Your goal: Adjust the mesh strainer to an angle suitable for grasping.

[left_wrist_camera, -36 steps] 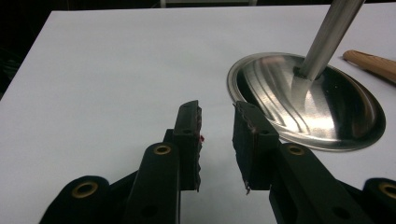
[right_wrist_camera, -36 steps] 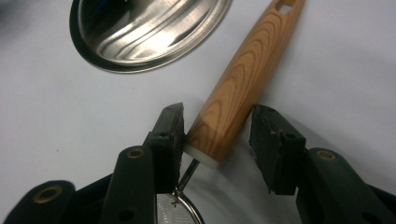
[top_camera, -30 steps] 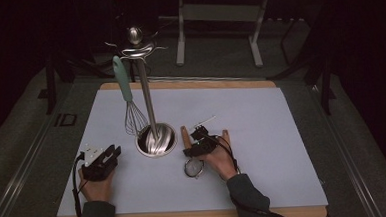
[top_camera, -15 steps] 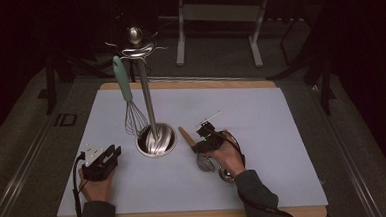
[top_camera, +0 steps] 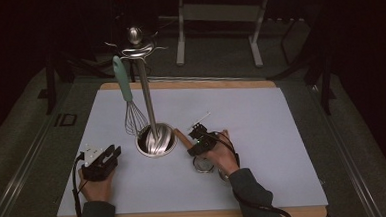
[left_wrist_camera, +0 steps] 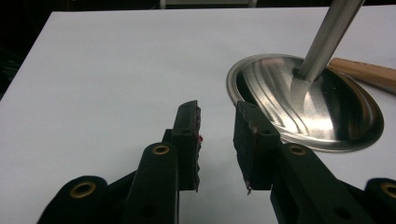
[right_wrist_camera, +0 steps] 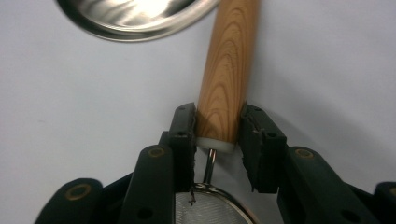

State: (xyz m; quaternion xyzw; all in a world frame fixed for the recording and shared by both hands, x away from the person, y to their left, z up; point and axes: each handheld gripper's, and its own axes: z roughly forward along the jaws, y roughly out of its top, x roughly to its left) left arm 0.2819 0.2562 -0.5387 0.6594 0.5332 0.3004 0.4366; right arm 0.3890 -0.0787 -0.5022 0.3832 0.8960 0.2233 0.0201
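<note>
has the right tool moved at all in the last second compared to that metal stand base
Yes. In the high view the right tool has shifted right and nearer the person relative to the stand base, which stayed put. Its jaws close around the strainer's wooden handle.

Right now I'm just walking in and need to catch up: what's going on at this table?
A person works with two handheld grippers over a white mat. The right gripper has its jaws closed around the wooden handle of a small strainer lying beside the base of a steel utensil stand. A whisk hangs from the stand. The left gripper rests open near the base, holding nothing.
</note>
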